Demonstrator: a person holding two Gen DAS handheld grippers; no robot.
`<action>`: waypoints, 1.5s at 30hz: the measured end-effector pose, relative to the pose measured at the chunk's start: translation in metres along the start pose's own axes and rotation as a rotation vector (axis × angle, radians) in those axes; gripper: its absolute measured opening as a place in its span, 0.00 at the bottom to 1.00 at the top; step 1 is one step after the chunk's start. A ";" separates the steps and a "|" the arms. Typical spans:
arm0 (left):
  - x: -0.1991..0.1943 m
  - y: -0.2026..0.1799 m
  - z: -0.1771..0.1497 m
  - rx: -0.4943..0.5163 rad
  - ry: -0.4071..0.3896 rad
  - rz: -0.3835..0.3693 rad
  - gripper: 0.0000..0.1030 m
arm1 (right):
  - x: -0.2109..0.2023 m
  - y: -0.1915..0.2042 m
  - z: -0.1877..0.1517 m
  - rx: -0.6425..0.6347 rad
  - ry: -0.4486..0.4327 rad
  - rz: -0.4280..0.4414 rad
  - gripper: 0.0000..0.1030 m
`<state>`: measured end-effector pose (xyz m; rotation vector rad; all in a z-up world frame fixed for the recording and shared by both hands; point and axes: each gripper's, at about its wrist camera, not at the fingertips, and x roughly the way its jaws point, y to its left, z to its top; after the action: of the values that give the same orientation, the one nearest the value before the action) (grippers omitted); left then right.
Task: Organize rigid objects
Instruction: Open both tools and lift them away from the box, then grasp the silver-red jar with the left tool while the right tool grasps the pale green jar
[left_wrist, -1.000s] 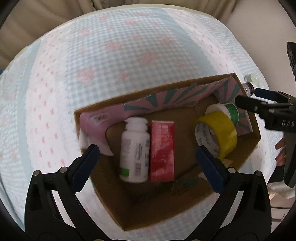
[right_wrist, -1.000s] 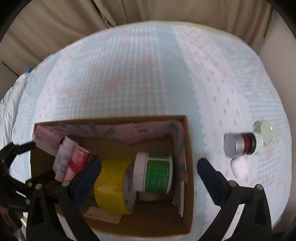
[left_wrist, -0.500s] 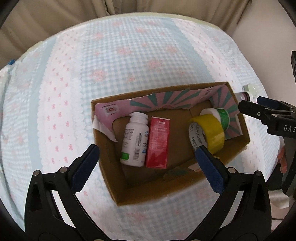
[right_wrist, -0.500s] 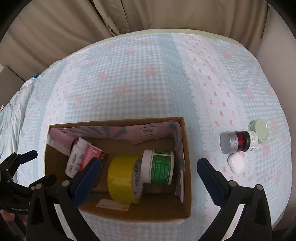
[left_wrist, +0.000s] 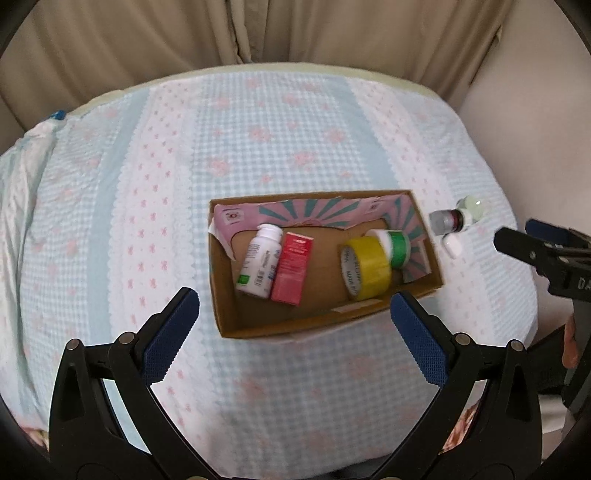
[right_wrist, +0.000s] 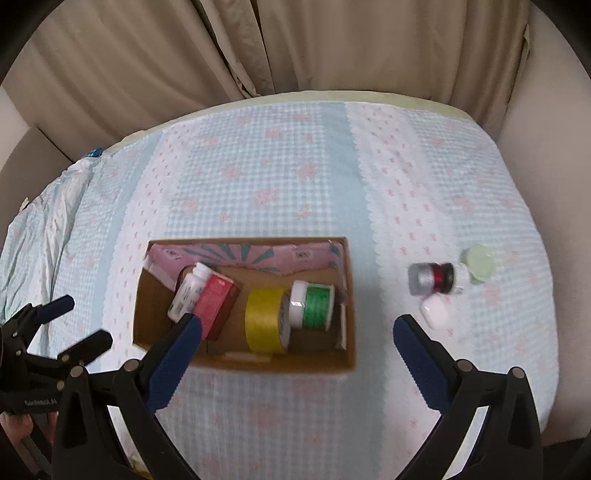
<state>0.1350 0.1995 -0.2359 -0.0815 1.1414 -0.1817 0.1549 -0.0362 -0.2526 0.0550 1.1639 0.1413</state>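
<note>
A cardboard box (left_wrist: 229, 317) (right_wrist: 258, 363) sits on the checked bedspread. It holds a white pill bottle (left_wrist: 258, 264) (right_wrist: 190, 290), a red carton (left_wrist: 293, 271) (right_wrist: 214, 301), a yellow tape roll (left_wrist: 365, 267) (right_wrist: 266, 319) and a green-labelled jar (left_wrist: 397, 247) (right_wrist: 314, 304). Right of the box lie a silver-capped bottle (right_wrist: 436, 278) (left_wrist: 447, 220), a pale green lid (right_wrist: 479, 264) and a white earbud case (right_wrist: 436, 312) (left_wrist: 453, 245). My left gripper (left_wrist: 293, 326) is open and empty above the box's near side. My right gripper (right_wrist: 295, 343) is open and empty, high above the box's right end.
The bedspread (right_wrist: 280, 177) is pale blue with pink flowers and covers a raised bed. Beige curtains (right_wrist: 295, 48) hang behind its far edge. A wall (left_wrist: 535, 110) stands to the right. Rumpled sheet (right_wrist: 48, 206) lies at the left.
Both grippers have pulled up and back from the box, so the box looks smaller and the curtains now show. Both stay open and empty. The objects have not moved.
</note>
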 end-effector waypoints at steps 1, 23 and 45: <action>-0.006 -0.006 -0.002 -0.005 -0.009 -0.002 1.00 | -0.009 -0.004 -0.002 0.007 -0.003 0.003 1.00; -0.024 -0.232 -0.028 -0.253 -0.103 0.043 1.00 | -0.089 -0.225 -0.025 -0.147 -0.133 0.023 1.00; 0.155 -0.332 0.035 -0.172 0.099 0.004 1.00 | 0.024 -0.324 0.005 -0.159 -0.084 0.011 1.00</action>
<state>0.1955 -0.1567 -0.3076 -0.2246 1.2549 -0.0838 0.1954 -0.3533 -0.3106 -0.0724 1.0649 0.2391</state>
